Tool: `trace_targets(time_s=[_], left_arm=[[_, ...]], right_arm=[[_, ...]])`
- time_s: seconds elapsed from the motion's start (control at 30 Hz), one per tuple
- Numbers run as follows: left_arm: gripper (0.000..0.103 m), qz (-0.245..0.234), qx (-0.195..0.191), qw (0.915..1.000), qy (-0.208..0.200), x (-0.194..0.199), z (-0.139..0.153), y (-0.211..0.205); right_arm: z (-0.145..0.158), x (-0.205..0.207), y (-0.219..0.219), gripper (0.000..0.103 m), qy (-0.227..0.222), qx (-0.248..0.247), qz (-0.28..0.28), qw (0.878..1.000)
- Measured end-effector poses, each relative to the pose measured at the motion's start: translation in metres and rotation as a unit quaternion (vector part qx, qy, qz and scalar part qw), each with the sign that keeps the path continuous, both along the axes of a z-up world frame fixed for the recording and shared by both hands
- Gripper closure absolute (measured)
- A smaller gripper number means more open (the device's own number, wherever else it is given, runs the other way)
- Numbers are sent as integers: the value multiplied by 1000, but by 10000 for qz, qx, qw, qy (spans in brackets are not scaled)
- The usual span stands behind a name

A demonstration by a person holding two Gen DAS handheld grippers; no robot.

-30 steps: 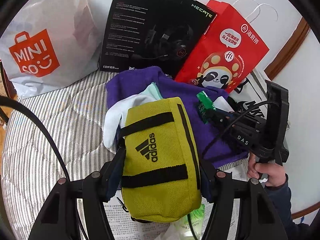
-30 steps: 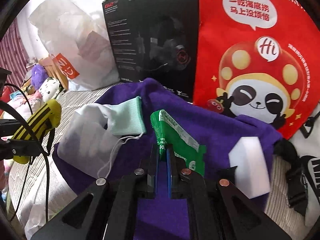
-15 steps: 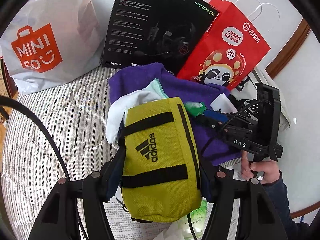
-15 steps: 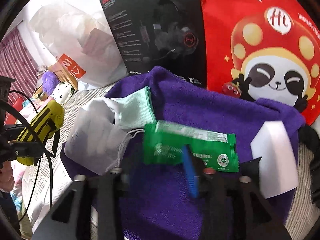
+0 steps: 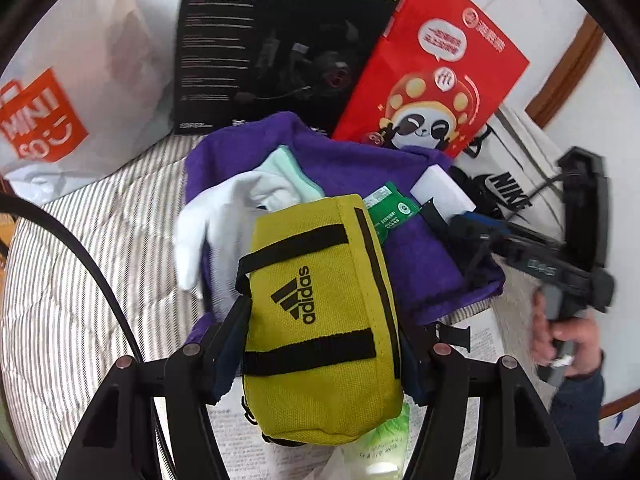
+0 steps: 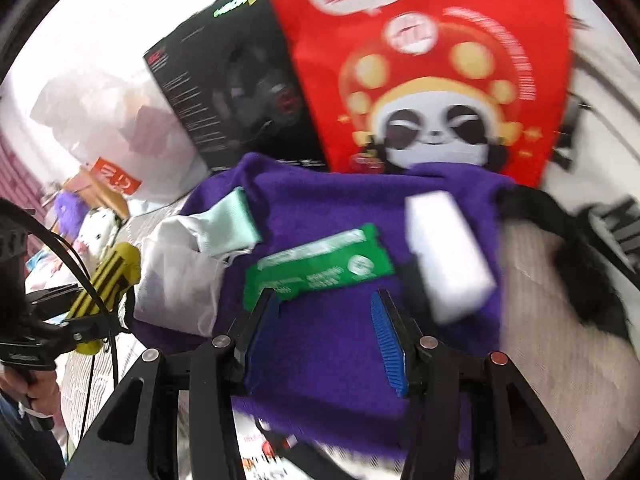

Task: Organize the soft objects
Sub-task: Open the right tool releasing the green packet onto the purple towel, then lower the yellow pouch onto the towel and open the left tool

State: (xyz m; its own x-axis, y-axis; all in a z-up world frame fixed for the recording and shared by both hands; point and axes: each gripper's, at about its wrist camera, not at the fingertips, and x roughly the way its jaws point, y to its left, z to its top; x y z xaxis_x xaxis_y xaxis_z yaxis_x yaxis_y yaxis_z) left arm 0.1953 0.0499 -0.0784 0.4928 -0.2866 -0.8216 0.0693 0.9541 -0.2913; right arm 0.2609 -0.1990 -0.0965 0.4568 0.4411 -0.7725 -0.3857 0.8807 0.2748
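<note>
Left gripper (image 5: 320,320) clamps the yellow "adidas" pouch (image 5: 320,320) at centre frame. Right gripper (image 6: 324,320) has just been opening, nothing between its jaws; the green packet (image 6: 318,268) lies on the purple towel (image 6: 320,208). "MINISO" bag (image 5: 60,92) upper left, "NIKE" bag (image 5: 512,188) right.
</note>
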Motion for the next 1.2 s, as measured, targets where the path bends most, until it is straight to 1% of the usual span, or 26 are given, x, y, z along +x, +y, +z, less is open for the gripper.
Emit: trace_targets(time_s=[0.07, 0.2, 0.27, 0.33, 0.4, 0.5, 0.6, 0.77, 0.9, 1.0, 1.1, 1.2], left_arm=[[40, -63, 159, 9999, 0, 5, -3, -9], [40, -129, 450, 9989, 21, 17, -10, -24], [40, -180, 499, 9986, 25, 23, -14, -32], [40, -207, 633, 9978, 20, 28, -17, -40], [40, -188, 877, 9960, 38, 33, -23, -47], [39, -135, 981, 9950, 88, 41, -31, -50], [38, -41, 1247, 9921, 110, 48, -37, -54], [36, -117, 1625, 9865, 175, 56, -47, -62], [36, -197, 1900, 9813, 218, 56, -51, -69], [33, -254, 2066, 9778, 258, 55, -53, -76], [30, -302, 2146, 9757, 312, 55, -55, -81], [23, -316, 2133, 9758, 352, 51, -55, -82]], right_arm=[[7, -11, -13, 55, -19, -49, -176, 9998], [15, -30, -34, 54, 39, -8, -346, 9994], [18, -40, -44, 54, 42, 14, -395, 9992], [21, -51, -53, 54, 70, 50, -444, 9990], [21, -59, -56, 53, 101, 65, -437, 9990], [19, -68, -57, 52, 130, 44, -441, 9989], [15, -74, -60, 52, 223, 122, -457, 9986], [8, -80, -62, 52, 300, 157, -542, 9980], [5, -85, -62, 52, 358, 151, -490, 9980], [6, -89, -64, 52, 367, 171, -476, 9980], [6, -92, -68, 52, 386, 216, -502, 9978], [7, -95, -72, 51, 404, 241, -526, 9975]])
